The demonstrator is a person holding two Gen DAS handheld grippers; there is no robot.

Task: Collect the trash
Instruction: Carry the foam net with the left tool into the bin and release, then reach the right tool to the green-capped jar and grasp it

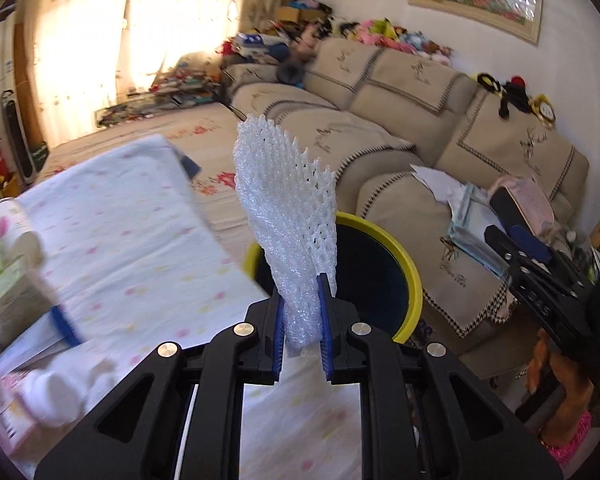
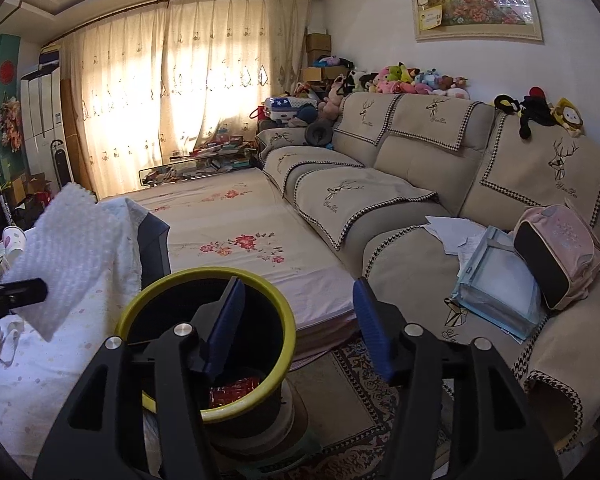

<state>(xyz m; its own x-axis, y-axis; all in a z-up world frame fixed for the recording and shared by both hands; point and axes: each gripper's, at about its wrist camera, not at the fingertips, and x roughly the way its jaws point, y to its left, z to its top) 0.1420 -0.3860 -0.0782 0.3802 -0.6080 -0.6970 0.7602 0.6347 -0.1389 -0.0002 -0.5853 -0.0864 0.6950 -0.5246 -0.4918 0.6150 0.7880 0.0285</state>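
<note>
Listing by view, left wrist first.

Left wrist view:
- Left gripper [image 1: 300, 308], lower centre: blue pads clenched on a white foam fruit net [image 1: 286, 216], which stands upright from the jaws to mid-frame.
- Yellow-rimmed trash bin [image 1: 404, 264], just behind the net at centre right: interior dark, contents not discernible here.
- Table with white floral cloth [image 1: 132, 232], left half of the frame; at the left edge a blurred cylindrical can [image 1: 14, 228] above a carton [image 1: 8, 300], and a white bottle [image 1: 56, 396] lying at lower left.
- Right gripper [image 1: 516, 236], right edge, seen from the side with the person's hand [image 1: 560, 384] below it; its opening cannot be judged from this angle.
- Beige sofa [image 1: 380, 92], upper right, carrying papers and a pink bag.

Right wrist view:
- Right gripper [image 2: 300, 328], lower centre: released, fingers spread wide, nothing between the pads.
- Yellow-rimmed trash bin [image 2: 260, 392], lower centre, partly behind the left finger: holds a red crumpled wrapper [image 2: 236, 390] at the bottom.
- Foam fruit net [image 2: 68, 256], left of frame, above the cloth-covered table [image 2: 40, 380], with the dark tip of the left gripper [image 2: 16, 292] against its lower edge.
- Beige sofa [image 2: 420, 168], right half: light blue folder [image 2: 496, 280] and pink bag [image 2: 556, 252] on the seat, plush toys [image 2: 412, 80] along the backrest.
- Patterned rug [image 2: 360, 408] beneath the bin.
</note>
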